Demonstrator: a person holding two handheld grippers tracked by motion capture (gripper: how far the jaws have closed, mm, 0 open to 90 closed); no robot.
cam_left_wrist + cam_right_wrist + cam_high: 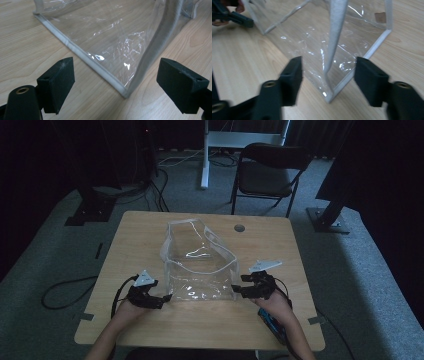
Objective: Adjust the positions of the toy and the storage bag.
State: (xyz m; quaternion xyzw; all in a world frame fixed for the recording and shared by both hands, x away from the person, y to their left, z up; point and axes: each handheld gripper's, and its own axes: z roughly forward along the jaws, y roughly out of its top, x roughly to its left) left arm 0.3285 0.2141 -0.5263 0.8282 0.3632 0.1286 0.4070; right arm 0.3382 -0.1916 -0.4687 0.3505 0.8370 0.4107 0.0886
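While the clear bag (200, 265) stands near the middle of the desk (130, 235), each tool waits at one of its near bottom corners with jaws spread and nothing pinched. The left tool (165, 298) has the bag's left corner just ahead of its gap, still short of the pads, as the left gripper view shows (125, 93). The right tool (235, 290) has the opposite corner seam already between its jaws (329, 96), though the pads seem not to press it; blur makes that hard to judge. Slick, thin plastic could slide out if a tool closes on the film rather than the white edging. A push from either side before both grips hold could buckle the walls or skid the light bag across the desk. Uneven pulls could twist it.
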